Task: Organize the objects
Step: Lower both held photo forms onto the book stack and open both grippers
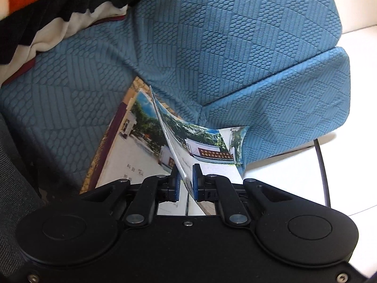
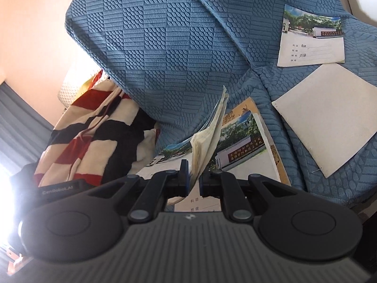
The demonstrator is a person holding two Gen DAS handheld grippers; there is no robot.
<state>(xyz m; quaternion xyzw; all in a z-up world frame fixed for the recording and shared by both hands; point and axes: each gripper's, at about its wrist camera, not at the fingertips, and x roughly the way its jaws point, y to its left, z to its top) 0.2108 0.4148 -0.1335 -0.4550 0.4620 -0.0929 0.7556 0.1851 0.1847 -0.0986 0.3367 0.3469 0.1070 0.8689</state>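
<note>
Blue quilted sofa cover [image 2: 179,54], bearing a stack of photo-covered exercise books [image 2: 245,151]. Above the stack I hold one thin photo-covered exercise book [image 1: 200,148], my left tool [image 1: 186,176] and right tool [image 2: 193,176] both clamped on it. Step: stacking. Next, I judge: square the edges, lower, release.

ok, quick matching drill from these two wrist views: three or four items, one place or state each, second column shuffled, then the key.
Items
1. left gripper
2. held notebook
3. white sheet
4. striped blanket

States
A. lies flat on the blue sofa cover, plain side up
B. bunched up beside the sofa back
C. shut on a notebook cover
D. sags open from the right gripper, above a stack

Pairs: 1-C, 2-D, 3-A, 4-B
</note>
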